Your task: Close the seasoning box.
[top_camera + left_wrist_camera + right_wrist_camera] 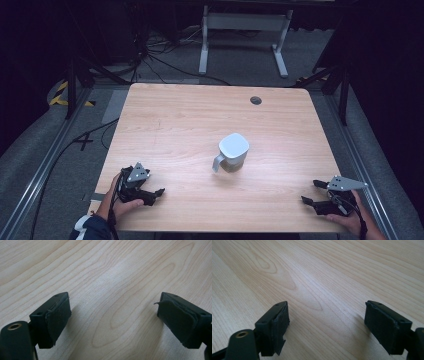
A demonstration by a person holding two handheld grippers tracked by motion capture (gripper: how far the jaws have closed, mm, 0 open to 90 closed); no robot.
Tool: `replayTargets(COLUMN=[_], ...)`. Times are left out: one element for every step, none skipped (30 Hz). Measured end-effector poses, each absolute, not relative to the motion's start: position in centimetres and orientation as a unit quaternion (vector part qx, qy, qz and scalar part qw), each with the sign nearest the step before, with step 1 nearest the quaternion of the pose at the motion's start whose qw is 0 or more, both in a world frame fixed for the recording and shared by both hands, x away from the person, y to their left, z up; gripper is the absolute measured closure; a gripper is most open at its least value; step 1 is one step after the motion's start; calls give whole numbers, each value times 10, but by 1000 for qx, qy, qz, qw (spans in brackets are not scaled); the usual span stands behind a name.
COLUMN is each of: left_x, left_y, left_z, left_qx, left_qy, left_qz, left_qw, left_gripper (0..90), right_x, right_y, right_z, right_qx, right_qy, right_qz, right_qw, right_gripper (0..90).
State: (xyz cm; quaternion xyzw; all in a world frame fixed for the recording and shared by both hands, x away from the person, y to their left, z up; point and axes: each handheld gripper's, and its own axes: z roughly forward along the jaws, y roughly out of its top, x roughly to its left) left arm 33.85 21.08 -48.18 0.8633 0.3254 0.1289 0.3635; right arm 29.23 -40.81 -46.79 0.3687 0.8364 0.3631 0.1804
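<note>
A white mug (232,152) with a handle toward the lower left stands upside down near the middle of the wooden table (190,115). My left gripper (153,192) rests on the table at the front left, held by a hand, jaws wide apart with bare wood between them (112,317). At the front right, my right gripper (312,192) also lies low on the table, open, with nothing between its pads (327,322). Both grippers are well apart from the mug.
A round grommet hole (256,100) sits near the table's far edge. Beyond the table, a white desk frame (243,30) and cables (150,60) lie on the grey floor. Metal rails (45,165) run along both sides of the table.
</note>
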Motion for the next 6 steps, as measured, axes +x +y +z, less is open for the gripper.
replayTargets(left_x=[339, 339, 339, 339, 339, 339], left_y=[211, 211, 211, 210, 211, 210], left_z=[-482, -482, -482, -482, -482, -482], left_qx=[863, 863, 863, 863, 863, 863], left_qy=[326, 326, 326, 327, 325, 327], left_qz=[129, 129, 129, 129, 132, 127], left_qw=[363, 363, 364, 363, 363, 363], left_gripper=[120, 120, 118, 116, 115, 113], right_x=[292, 292, 292, 292, 292, 293], right_y=[-408, -408, -408, -408, -408, -408], right_z=[-468, -468, -468, -468, -468, -468], right_qx=[369, 368, 368, 368, 368, 367], right_qy=[836, 837, 837, 837, 837, 837], right_qz=[363, 363, 364, 364, 364, 364], right_qw=[180, 180, 180, 180, 180, 180], right_gripper=[198, 198, 198, 198, 198, 198])
